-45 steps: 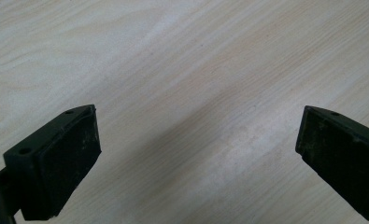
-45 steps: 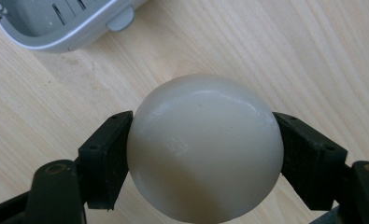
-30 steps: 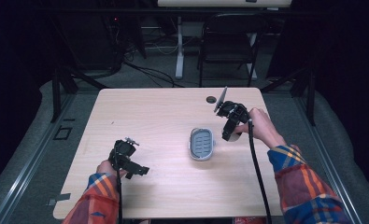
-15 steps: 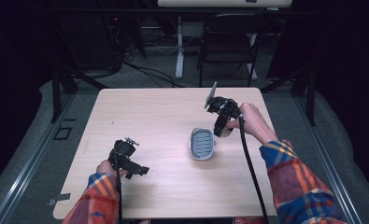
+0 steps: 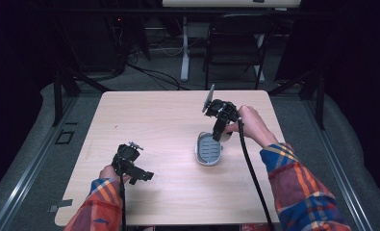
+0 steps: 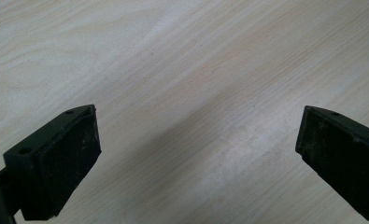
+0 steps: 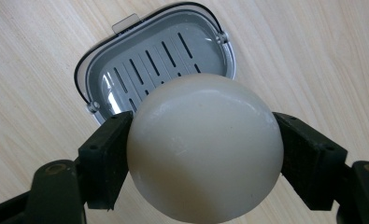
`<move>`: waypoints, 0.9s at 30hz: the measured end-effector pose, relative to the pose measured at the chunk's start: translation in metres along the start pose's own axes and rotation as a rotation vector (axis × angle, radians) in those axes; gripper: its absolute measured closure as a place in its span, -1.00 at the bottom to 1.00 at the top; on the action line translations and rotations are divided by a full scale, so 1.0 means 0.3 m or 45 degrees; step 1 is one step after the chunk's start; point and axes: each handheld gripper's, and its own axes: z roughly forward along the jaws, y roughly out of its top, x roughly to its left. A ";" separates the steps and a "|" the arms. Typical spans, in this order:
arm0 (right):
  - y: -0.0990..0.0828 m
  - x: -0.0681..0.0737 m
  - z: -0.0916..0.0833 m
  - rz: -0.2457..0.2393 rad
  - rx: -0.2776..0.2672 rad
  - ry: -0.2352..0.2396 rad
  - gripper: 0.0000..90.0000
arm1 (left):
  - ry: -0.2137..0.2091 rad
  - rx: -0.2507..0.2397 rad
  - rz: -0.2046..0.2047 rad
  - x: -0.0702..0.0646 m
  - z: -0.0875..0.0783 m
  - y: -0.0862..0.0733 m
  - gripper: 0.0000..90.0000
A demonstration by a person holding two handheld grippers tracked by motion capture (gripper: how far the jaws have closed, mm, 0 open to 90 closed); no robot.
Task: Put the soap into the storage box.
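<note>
One grey slotted soap dish [image 7: 159, 60] lies empty under the gripper-held soap [image 7: 204, 147].

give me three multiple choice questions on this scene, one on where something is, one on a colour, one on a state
1. Where is the soap dish?
A. on the table, right of its middle
B. on the floor
C. on the chair

2. What colour is the round soap?
A. bright red
B. creamy white
C. dark blue

3. How is the right gripper?
A. open above bare table
B. lying on the table
C. shut on the round soap

Answers:
1 A, the high view shows the grey dish lying on the wooden table, right of its middle.
2 B, the right gripper view shows a pale cream ball.
3 C, both black jaws press on the sides of the soap, held just above the slotted dish; the left gripper is the one open over bare wood.
</note>
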 end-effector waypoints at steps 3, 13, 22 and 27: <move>0.016 0.006 -0.001 -0.017 0.007 -0.001 -0.46 | -0.002 0.001 -0.001 0.001 0.001 0.000 -1.00; 0.049 0.022 0.030 -0.027 -0.009 0.034 -0.46 | -0.002 0.000 -0.001 0.001 0.000 0.000 -1.00; 0.075 0.038 0.082 -0.041 -0.009 0.066 -0.46 | -0.002 -0.003 -0.002 0.001 -0.001 -0.001 -1.00; 0.079 0.047 0.124 -0.050 -0.007 0.085 -0.46 | -0.002 -0.003 -0.001 0.001 -0.001 -0.001 -1.00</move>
